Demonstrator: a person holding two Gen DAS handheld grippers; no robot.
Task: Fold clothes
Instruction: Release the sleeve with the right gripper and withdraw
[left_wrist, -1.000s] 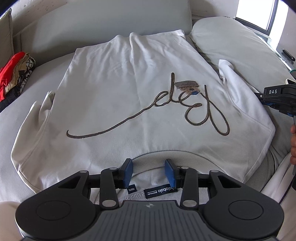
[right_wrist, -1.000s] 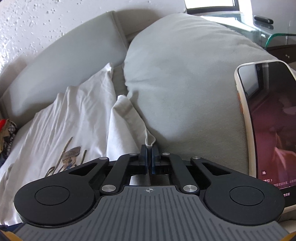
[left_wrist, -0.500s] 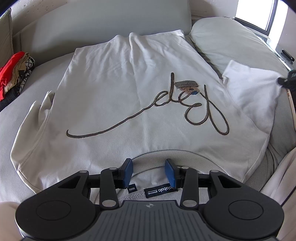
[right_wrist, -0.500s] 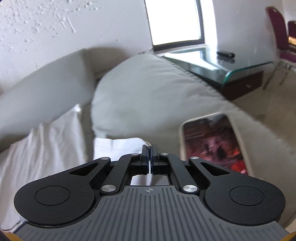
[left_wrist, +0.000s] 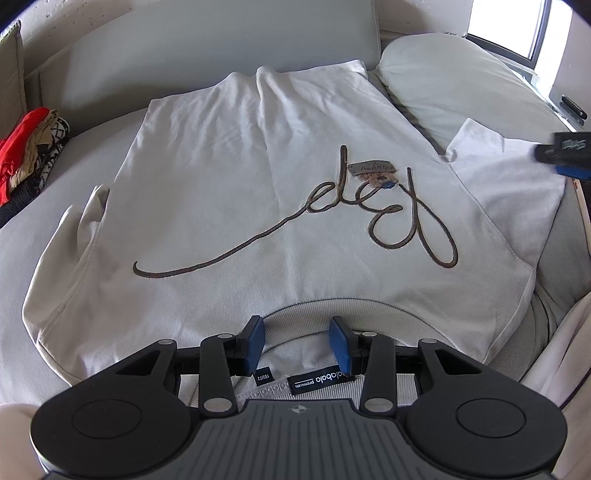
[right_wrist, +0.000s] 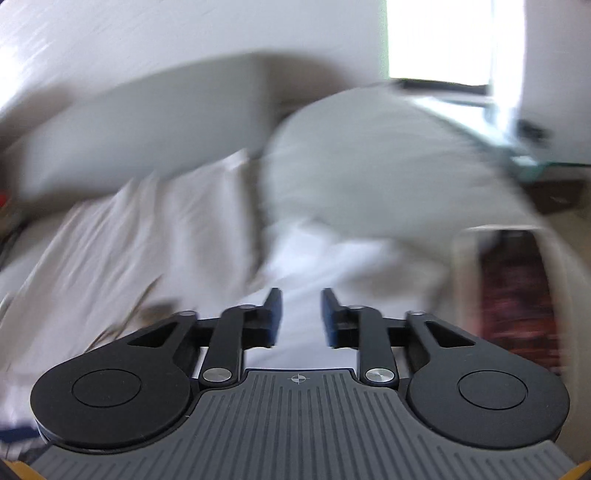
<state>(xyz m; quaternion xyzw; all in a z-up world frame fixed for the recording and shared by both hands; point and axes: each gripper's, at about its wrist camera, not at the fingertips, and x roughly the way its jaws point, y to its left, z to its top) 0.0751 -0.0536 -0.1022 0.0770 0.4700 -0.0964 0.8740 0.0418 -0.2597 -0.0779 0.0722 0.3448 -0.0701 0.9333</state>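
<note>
White sweatshirt (left_wrist: 258, 192) flat on sofa (left_wrist: 33, 236); left tool (left_wrist: 297, 343) parted over collar, gripping nothing; right tool (right_wrist: 298, 317) opening above sleeve, empty.

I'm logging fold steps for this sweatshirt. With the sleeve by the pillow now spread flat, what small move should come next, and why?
Probably send the left gripper, open over the collar, to the other sleeve, which lies bunched beside the sweatshirt. The right gripper is opening with nothing pinched.

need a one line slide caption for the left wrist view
Left gripper open over the collar of a white sweatshirt spread flat on a sofa, right gripper near its sleeve.
</note>
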